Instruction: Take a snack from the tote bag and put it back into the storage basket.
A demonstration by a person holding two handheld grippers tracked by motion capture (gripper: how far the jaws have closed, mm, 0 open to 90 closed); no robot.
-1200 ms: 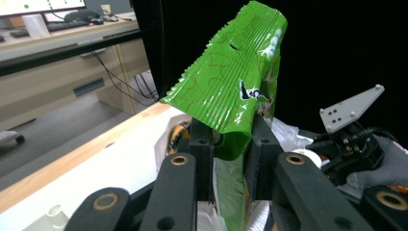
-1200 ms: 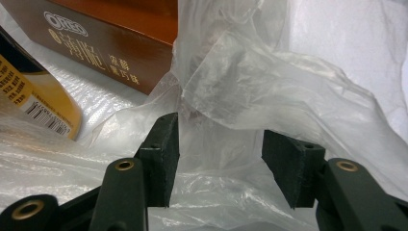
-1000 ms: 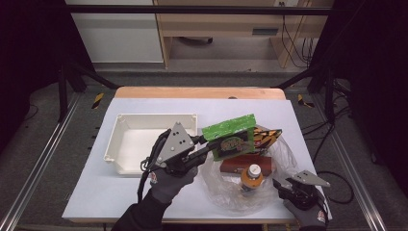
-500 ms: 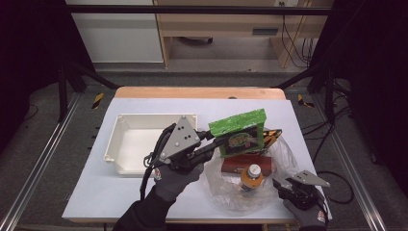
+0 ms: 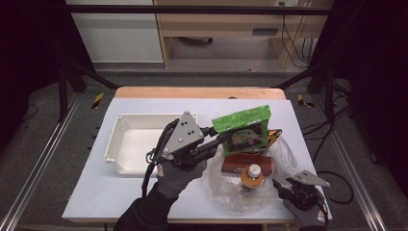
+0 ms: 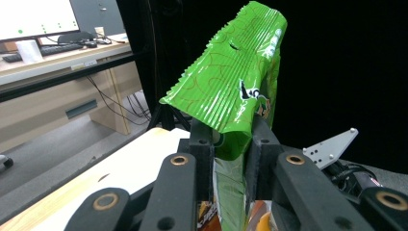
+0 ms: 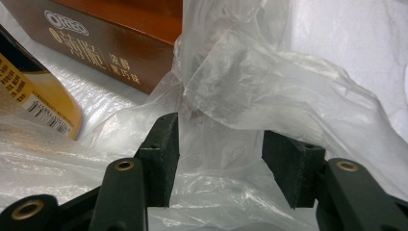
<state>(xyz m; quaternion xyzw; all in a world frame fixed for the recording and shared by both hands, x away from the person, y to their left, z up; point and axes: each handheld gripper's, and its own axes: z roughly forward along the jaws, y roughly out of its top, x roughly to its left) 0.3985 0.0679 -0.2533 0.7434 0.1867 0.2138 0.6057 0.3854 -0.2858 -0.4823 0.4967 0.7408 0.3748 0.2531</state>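
A green snack bag (image 5: 243, 127) hangs upright above the table with my left gripper (image 5: 222, 139) shut on its lower edge; in the left gripper view the bag (image 6: 235, 91) rises from between the jaws of the left gripper (image 6: 231, 139). Below it lies a clear plastic bag (image 5: 226, 192) holding a brown box (image 5: 240, 165) and an orange-capped bottle (image 5: 251, 175). My right gripper (image 5: 284, 185) rests at the plastic bag's near right edge. In its own view the right gripper (image 7: 220, 154) is open, with loose plastic film (image 7: 231, 82) between the jaws and the brown box (image 7: 120, 33) beyond.
An empty white tray (image 5: 118, 139) sits on the white tabletop to the left of my left hand. A yellow and black packet (image 5: 274, 134) pokes out behind the green bag. The table's wooden far edge (image 5: 199, 92) runs along the back.
My left gripper has raised the green bag up and to the right, turning it more upright. The right gripper has stayed put.
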